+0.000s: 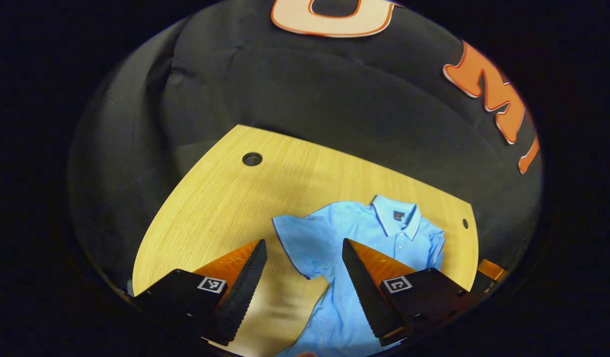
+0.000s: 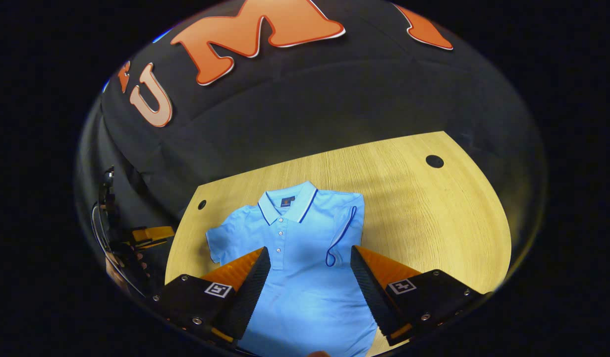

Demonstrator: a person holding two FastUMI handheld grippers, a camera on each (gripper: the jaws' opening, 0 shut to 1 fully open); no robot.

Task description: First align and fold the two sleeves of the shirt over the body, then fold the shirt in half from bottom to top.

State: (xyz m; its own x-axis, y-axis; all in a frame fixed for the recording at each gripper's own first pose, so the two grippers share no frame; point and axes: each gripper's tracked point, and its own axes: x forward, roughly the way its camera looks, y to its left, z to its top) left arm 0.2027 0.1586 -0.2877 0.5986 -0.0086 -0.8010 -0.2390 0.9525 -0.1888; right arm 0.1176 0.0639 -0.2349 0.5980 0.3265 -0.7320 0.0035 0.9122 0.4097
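I hold both grippers, left (image 1: 305, 277) and right (image 2: 310, 282), above the counter (image 2: 433, 213) with fingers wide and empty, since the shirt (image 2: 300, 248) lies flat with one sleeve (image 2: 347, 223) folded over and the other sleeve (image 2: 223, 240) spread.

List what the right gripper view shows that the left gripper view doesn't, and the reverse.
Right gripper view: the folded sleeve lying across the shirt's chest, its trimmed cuff plain to see, ahead of the open right claw. Left gripper view: the spread sleeve framed by the open left claw. Both: the blue polo shirt on the wooden table.
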